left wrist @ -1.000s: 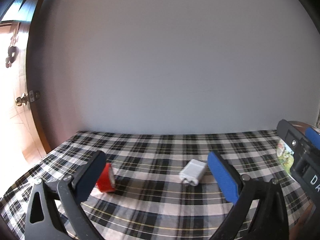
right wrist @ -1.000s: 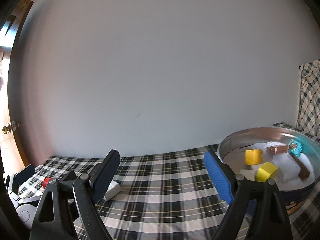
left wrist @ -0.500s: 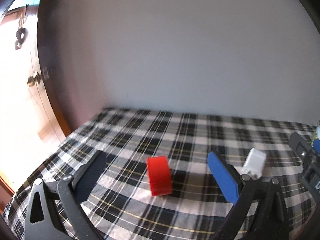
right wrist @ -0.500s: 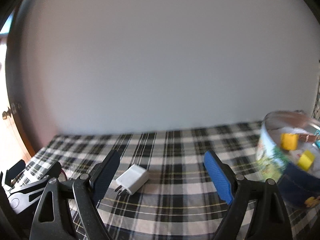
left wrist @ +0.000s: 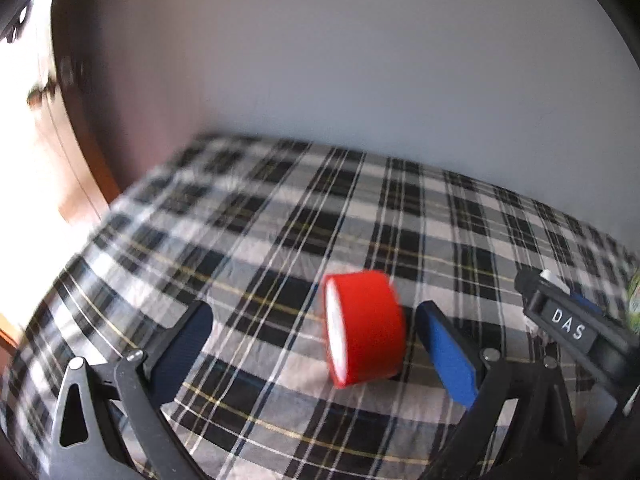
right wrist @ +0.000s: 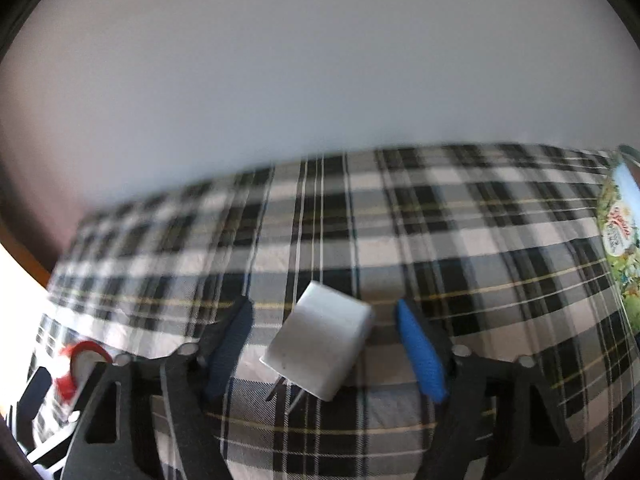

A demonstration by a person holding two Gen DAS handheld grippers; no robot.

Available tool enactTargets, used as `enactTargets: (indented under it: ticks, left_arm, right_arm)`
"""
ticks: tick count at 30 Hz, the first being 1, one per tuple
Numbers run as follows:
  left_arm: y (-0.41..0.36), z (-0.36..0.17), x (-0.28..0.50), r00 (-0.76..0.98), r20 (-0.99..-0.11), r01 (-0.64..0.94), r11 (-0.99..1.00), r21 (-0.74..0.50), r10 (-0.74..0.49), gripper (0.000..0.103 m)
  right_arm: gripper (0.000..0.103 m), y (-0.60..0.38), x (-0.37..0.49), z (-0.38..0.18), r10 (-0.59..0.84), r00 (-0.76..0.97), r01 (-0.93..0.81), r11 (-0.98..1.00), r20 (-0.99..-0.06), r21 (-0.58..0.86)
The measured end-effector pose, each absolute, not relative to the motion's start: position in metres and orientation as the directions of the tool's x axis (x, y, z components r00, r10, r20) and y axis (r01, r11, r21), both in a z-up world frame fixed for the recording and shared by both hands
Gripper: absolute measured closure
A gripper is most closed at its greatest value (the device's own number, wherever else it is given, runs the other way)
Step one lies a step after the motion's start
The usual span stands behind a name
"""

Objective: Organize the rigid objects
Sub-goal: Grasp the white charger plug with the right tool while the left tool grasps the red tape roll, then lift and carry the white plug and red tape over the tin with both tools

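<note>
Your right tool (right wrist: pixel 324 344) is closing around the white charger (right wrist: pixel 322 338), not yet gripping; its prongs point back toward you. Your left tool (left wrist: pixel 316 344), open and empty, straddles the red tape roll (left wrist: pixel 362 328) mid-counter (left wrist: pixel 280 208), nearer its right pad.

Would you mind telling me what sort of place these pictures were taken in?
Probably a room in a home: a table under a plaid tablecloth stands against a plain wall, with a wooden door to the left.
</note>
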State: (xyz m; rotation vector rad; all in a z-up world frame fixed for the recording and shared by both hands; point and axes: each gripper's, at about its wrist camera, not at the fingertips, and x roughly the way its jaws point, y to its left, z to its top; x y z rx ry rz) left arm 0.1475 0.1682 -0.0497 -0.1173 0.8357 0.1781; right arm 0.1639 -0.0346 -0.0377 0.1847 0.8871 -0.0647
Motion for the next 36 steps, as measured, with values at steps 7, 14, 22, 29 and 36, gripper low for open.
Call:
enactTargets:
  ticks: [7,14,22,29,36]
  left_arm:
    - [0.185,-0.063,0.152,0.604,-0.796,-0.224,0.967,-0.125,0.037,0.006]
    - [0.19,-0.057,0.15,0.641,-0.767,-0.169,0.967,-0.192,-0.04,0.06]
    - [0.19,-0.056,0.151,0.66,-0.738,-0.096,0.958,-0.27,-0.142,0.08]
    - [0.188,-0.042,0.144,0.734,-0.655,-0.045,0.949,-0.312,-0.181,0.08]
    - [0.192,-0.047,0.143,0.71,-0.682,-0.066,0.948,-0.311,-0.175,0.081]
  right_arm:
    - [0.06,-0.015,0.167,-0.041,-0.055,0.612,0.109,0.994,-0.789,0.015]
    - [0.063,-0.021,0.153,-0.043,0.037,0.627,0.048,0.995,-0.778,0.085]
    - [0.063,-0.053,0.136,-0.041,0.233,0.672,0.0,0.949,-0.703,0.315]
    - [0.063,-0.047,0.106,-0.018,0.238,0.762,-0.078,0.957,-0.602,0.279]
    - [0.063,-0.046,0.116,-0.019,0.224,0.773,-0.076,0.961,-0.593,0.264]
